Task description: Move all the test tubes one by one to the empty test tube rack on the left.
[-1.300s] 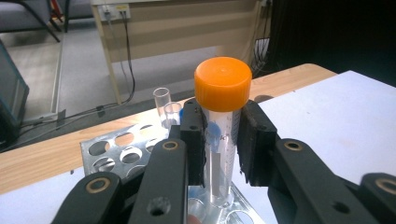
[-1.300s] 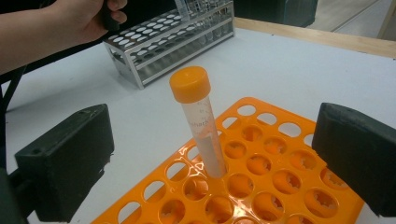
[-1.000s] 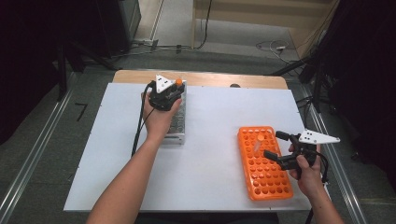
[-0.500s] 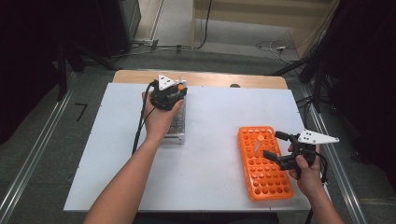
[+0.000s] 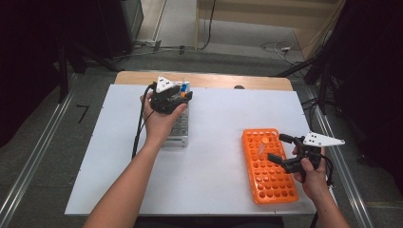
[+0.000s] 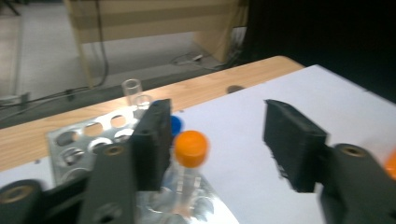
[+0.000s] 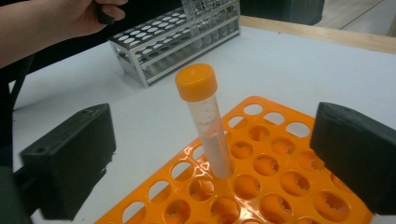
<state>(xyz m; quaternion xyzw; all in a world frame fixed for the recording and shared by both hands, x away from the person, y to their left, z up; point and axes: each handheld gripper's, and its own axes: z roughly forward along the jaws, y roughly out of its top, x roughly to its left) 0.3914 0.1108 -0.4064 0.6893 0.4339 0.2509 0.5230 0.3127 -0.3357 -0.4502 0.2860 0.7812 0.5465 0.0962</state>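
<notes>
Change since a second ago: left gripper (image 5: 183,96) jaws have just been opening over the far end of the metal rack (image 5: 177,129), with an orange-capped tube (image 6: 189,161) between them but only beside the left pad, not pressed; the hand has barely shifted.
Left gripper: released, hovering over the rack's far rows at the table's left.
Tube in metal rack: upright in a hole, a blue-capped tube (image 6: 175,125) and an open clear tube (image 6: 132,92) just beyond it.
Advice, left: I would centre the orange cap between the pads before closing, then lift straight up so the neighbours stay undisturbed.
Orange rack (image 5: 267,164): near right of the table, one orange-capped tube (image 7: 205,119) standing tilted in a far hole.
Right gripper (image 5: 278,148): jaws wide apart either side of that tube, touching nothing.
Advice, right: hold back, steadying the orange rack if needed.
</notes>
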